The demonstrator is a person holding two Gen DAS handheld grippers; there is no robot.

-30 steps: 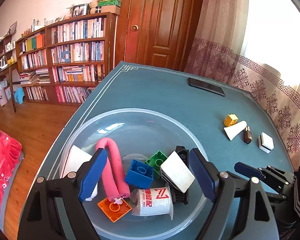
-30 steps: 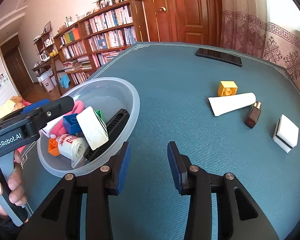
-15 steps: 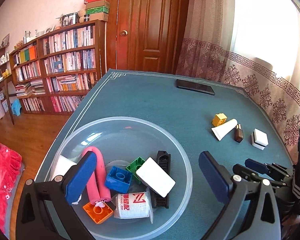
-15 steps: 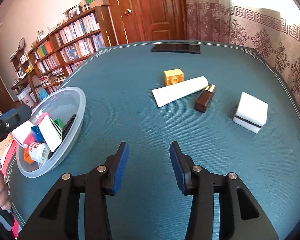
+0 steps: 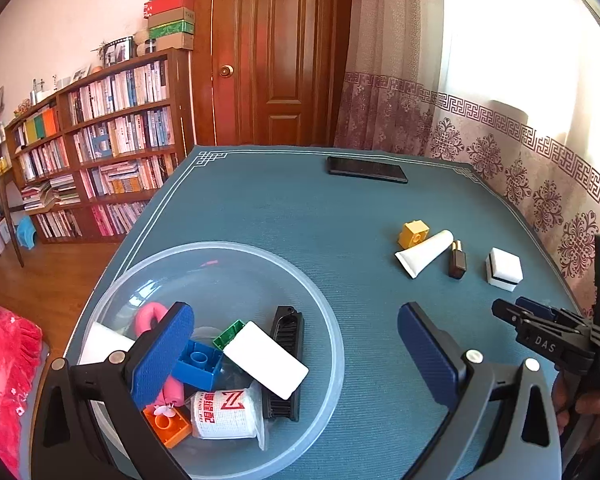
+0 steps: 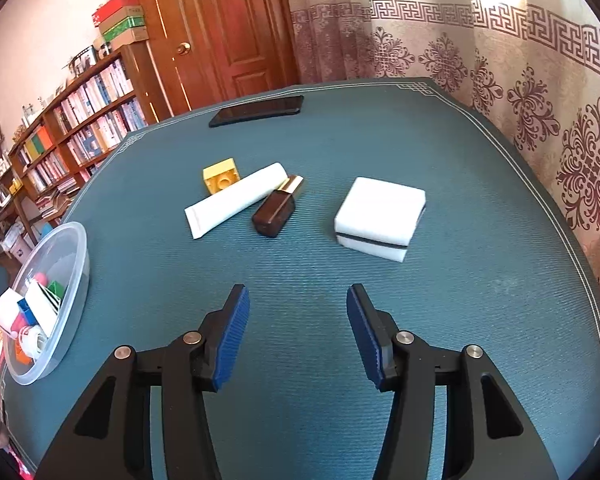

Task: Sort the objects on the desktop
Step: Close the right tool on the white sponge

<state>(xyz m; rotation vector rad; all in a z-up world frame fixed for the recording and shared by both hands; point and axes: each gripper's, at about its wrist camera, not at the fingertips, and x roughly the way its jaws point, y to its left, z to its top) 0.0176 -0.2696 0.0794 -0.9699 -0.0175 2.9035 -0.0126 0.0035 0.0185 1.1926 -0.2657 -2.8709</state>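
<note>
Two grippers, both with fingers spread and empty. Your left gripper point(image 5: 296, 356) hovers over the clear bowl point(image 5: 324, 312) of sorted items; your right gripper point(image 6: 298, 332) faces the white tube point(image 6: 236, 204), brown bottle point(image 6: 276, 212) and white sponge point(image 6: 380, 216) on the counter point(image 6: 380, 140).

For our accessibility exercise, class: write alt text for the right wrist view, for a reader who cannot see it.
An open right gripper hovers over a teal table mat, facing a yellow toy brick, white tube, brown bottle and white sponge block. A clear bowl of sorted items sits far left; a black phone lies beyond.
</note>
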